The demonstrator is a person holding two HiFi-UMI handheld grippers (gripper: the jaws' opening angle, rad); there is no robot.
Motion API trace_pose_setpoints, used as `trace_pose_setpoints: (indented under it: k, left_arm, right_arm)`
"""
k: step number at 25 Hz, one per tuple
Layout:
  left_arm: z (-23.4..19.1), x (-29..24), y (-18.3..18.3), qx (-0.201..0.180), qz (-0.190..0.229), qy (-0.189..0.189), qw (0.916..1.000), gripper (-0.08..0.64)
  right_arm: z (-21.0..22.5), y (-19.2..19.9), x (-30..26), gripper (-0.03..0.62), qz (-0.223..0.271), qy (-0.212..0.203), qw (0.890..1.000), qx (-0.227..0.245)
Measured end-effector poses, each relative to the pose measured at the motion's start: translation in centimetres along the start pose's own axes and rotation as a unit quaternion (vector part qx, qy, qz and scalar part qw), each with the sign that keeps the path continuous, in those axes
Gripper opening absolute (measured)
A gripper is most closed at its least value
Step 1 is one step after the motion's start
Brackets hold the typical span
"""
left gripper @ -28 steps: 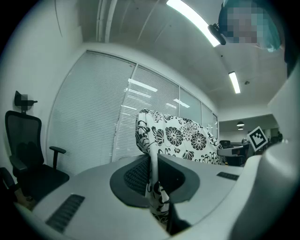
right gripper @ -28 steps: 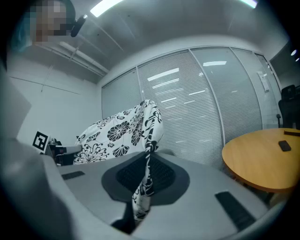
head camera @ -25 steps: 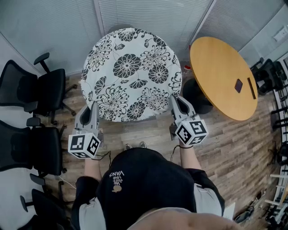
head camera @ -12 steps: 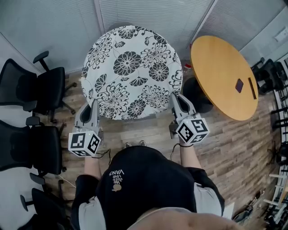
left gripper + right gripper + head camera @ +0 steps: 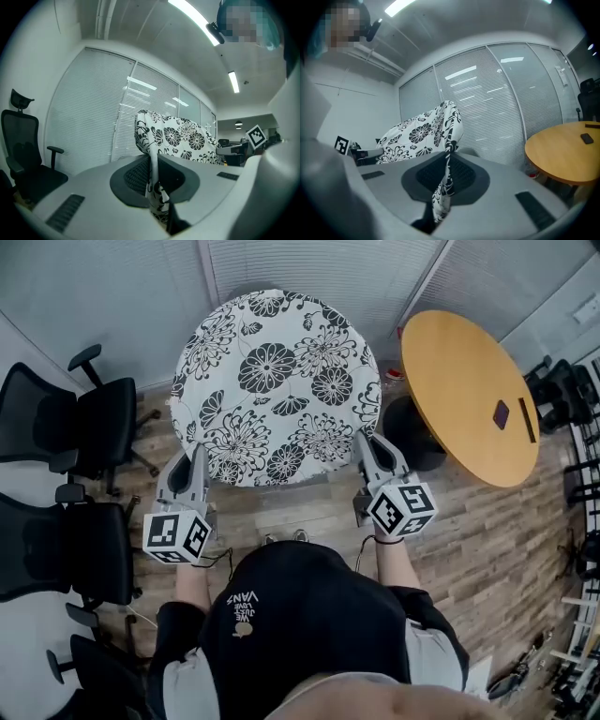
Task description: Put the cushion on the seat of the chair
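Black-and-white floral fabric of the big round cushion (image 5: 277, 381) is pinched at its near rim, clear of the floor, by the almost-shut jaws of left gripper (image 5: 196, 463) and right gripper (image 5: 367, 450) (mid-carry, I'd say), and next it wants swinging over to the black office chair (image 5: 98, 427).

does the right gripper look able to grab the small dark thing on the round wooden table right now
Probably not: the right gripper is shut on the cushion, so its jaws are taken, and the small dark thing lies far across the table.
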State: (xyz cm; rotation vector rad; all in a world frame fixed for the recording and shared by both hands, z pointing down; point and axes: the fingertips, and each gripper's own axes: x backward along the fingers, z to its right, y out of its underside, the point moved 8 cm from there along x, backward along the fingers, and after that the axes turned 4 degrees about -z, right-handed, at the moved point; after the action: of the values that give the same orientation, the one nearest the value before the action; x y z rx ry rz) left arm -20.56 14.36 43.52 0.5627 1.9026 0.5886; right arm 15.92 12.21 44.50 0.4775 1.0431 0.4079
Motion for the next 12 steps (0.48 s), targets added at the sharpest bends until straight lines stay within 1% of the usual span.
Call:
trace_pose_setpoints:
  k: [12]
  left_arm:
    - [-0.65,-0.34,0.09,-0.009,0.0,0.02,0.9998,0.035]
  right_arm:
    - [-0.72,0.26,0.3,0.03,0.009,0.011,1.0,0.002]
